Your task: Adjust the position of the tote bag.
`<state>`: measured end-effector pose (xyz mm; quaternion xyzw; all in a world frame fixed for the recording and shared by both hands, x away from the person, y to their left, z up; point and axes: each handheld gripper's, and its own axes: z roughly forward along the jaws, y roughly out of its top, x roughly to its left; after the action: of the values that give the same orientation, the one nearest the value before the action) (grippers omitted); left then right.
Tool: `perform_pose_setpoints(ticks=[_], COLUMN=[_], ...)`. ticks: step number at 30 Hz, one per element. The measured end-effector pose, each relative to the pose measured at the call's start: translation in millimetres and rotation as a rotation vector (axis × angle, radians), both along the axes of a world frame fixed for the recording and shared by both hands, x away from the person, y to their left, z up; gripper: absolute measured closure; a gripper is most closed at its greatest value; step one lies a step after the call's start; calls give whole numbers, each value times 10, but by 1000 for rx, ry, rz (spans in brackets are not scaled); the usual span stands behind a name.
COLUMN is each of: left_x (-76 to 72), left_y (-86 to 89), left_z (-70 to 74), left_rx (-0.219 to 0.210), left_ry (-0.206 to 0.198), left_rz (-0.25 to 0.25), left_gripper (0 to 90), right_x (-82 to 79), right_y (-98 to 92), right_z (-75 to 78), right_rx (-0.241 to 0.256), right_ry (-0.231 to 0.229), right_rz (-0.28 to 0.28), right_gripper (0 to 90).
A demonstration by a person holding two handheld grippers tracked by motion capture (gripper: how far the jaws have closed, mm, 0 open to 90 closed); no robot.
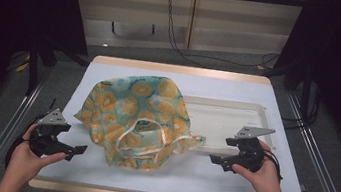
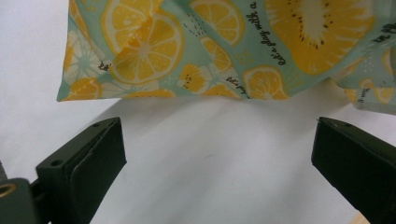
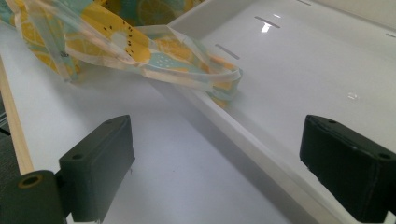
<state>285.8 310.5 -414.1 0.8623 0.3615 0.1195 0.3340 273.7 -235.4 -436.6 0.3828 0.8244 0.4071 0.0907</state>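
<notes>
The left tool (image 1: 81,150) rests low over the white table (image 1: 227,180) at its near left corner, held in the person's left hand (image 1: 28,159). Its jaws stand wide apart and hold nothing; the left gripper view shows bare table between them and the bag edge just beyond. The fabric bag (image 1: 138,116), teal with a yellow citrus-slice print, lies crumpled at the table's centre, handles (image 1: 144,140) toward the near side. Its right portion drapes over the left rim of the shallow white tray (image 1: 236,118). The right tool (image 1: 215,160), gripped by the right hand (image 1: 260,177), sits near the tray's near edge, jaws wide and empty, pointing toward the bag and apart from it.
</notes>
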Motion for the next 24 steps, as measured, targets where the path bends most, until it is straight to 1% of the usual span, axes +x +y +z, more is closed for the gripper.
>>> perform_pose_setpoints(ticks=[3,6,9,10,11,12,15,16,17,18,19,20,21,22,24], left_x=[6,5,-2,-8,-6,-15,-32,-38,-43,-44,-51,-52,-57,-57,-58], left_y=[-19,-36,-42,-48,-36,-35,-6,5,14,22,25,30,21,7,-42], left_z=[6,13,21,20,30,36,72,88,106,125,144,177,192,217,260], left_rx=[15,13,17,4,13,12,-5,-7,-16,-20,-29,-27,-34,-43,-70], left_ry=[4,7,11,10,10,9,9,2,6,-7,1,6,3,-8,-12], left_rz=[-14,-18,-13,-6,-15,-6,6,7,6,11,18,11,7,2,-4], left_gripper=[31,31,32,33,33,35,35,37,39,42,45,59,75,80,92], right_x=[0,2,7,10,15,19,38,45,54,70,82,96,116,127,157], right_y=[-10,-10,8,17,28,39,82,94,110,128,146,167,197,216,277], right_z=[3,8,11,10,11,13,23,33,44,55,71,86,109,126,169], right_rx=[2,3,0,1,-2,-1,-4,-6,-2,2,6,12,13,12,24], right_ry=[0,1,2,4,5,7,8,3,4,3,3,1,0,-3,-13], right_rz=[2,3,8,9,9,14,33,36,36,43,45,45,52,58,71], right_gripper=[100,100,101,101,101,101,101,101,101,101,104,109,111,120,131])
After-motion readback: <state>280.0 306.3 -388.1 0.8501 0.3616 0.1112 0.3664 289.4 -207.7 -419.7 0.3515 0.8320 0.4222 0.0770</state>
